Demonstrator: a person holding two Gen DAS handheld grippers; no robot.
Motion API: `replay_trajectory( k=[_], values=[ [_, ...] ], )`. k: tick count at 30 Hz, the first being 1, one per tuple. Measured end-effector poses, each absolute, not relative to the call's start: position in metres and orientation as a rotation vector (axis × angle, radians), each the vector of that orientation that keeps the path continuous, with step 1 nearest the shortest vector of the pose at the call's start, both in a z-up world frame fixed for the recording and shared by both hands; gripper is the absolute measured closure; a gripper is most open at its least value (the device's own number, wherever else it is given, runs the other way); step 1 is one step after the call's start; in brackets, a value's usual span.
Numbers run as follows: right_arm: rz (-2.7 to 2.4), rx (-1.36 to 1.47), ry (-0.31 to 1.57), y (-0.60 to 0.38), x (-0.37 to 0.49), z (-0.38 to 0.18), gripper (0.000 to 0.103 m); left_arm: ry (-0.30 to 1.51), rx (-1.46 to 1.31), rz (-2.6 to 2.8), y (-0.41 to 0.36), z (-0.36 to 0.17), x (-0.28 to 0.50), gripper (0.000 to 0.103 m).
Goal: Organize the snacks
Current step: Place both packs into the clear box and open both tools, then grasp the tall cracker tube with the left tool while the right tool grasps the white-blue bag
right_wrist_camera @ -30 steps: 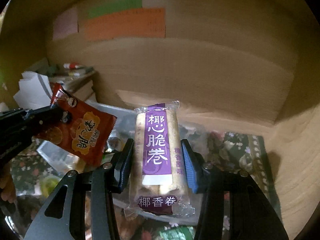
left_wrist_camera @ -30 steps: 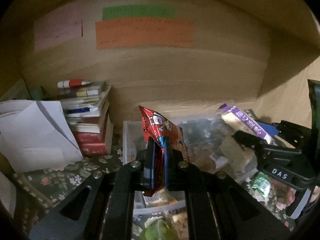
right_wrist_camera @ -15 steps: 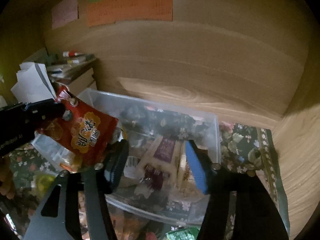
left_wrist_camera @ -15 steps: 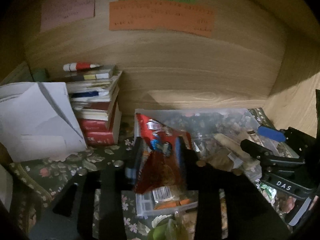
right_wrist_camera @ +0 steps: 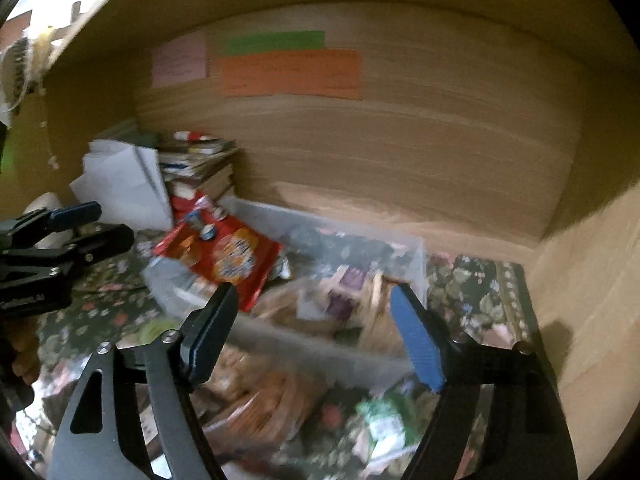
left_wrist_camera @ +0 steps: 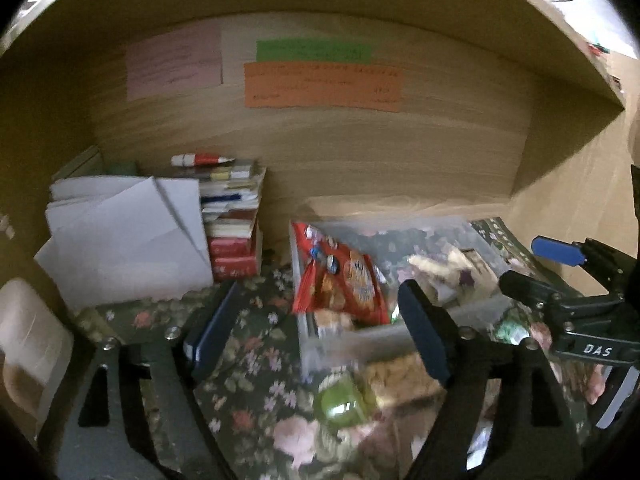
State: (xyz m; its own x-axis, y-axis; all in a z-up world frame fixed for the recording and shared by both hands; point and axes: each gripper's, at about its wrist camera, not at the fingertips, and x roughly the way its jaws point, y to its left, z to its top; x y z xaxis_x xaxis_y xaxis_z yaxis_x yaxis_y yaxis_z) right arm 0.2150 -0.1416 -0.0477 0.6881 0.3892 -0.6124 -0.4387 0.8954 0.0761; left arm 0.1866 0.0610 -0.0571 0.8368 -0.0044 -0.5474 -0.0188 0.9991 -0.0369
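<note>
A clear plastic bin (left_wrist_camera: 352,340) (right_wrist_camera: 304,336) stands on a floral cloth in a wooden alcove. A red snack packet (left_wrist_camera: 340,280) (right_wrist_camera: 224,252) lies in the bin's left end. The purple-label coconut roll (right_wrist_camera: 352,284) (left_wrist_camera: 460,268) lies in its right part among other snacks. My left gripper (left_wrist_camera: 320,332) is open and empty, in front of the bin; it also shows in the right wrist view (right_wrist_camera: 92,224). My right gripper (right_wrist_camera: 316,328) is open and empty, just in front of the bin; it also shows in the left wrist view (left_wrist_camera: 536,264).
Loose snacks lie in front of the bin: a green packet (left_wrist_camera: 340,404), a biscuit packet (left_wrist_camera: 400,376), another green packet (right_wrist_camera: 384,420). A stack of books (left_wrist_camera: 232,232) and white papers (left_wrist_camera: 128,236) stand at the left. Coloured notes (left_wrist_camera: 320,84) hang on the back wall.
Both grippers opened and let go: the red packet and the coconut roll dropped into the bin. Both grippers have pulled back and spread wide.
</note>
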Motion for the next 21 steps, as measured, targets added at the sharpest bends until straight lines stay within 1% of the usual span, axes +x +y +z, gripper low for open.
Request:
replay_trajectory(
  k=[4,11,19,20,21],
  values=[
    [0.489,-0.09,0.672,-0.135,0.188,-0.05,0.027,0.603,-0.039,0.008,0.065,-0.067,0.162,0.018],
    [0.528,-0.082,0.705,-0.119,0.154,-0.066,0.02,0.674,-0.013,0.009,0.068,-0.1,0.13,0.018],
    [0.523,-0.141,0.787,-0.104,0.134,-0.098,0.02,0.739,-0.061,-0.01,0.071,-0.123,0.106,0.018],
    [0.502,-0.242,0.801,-0.108,0.131,-0.103,0.02,0.739,-0.057,-0.014,0.069,-0.124,0.104,0.018],
    [0.499,-0.239,0.809,-0.112,0.129,-0.105,0.02,0.738,-0.049,-0.017,0.065,-0.124,0.102,0.018]
  ],
)
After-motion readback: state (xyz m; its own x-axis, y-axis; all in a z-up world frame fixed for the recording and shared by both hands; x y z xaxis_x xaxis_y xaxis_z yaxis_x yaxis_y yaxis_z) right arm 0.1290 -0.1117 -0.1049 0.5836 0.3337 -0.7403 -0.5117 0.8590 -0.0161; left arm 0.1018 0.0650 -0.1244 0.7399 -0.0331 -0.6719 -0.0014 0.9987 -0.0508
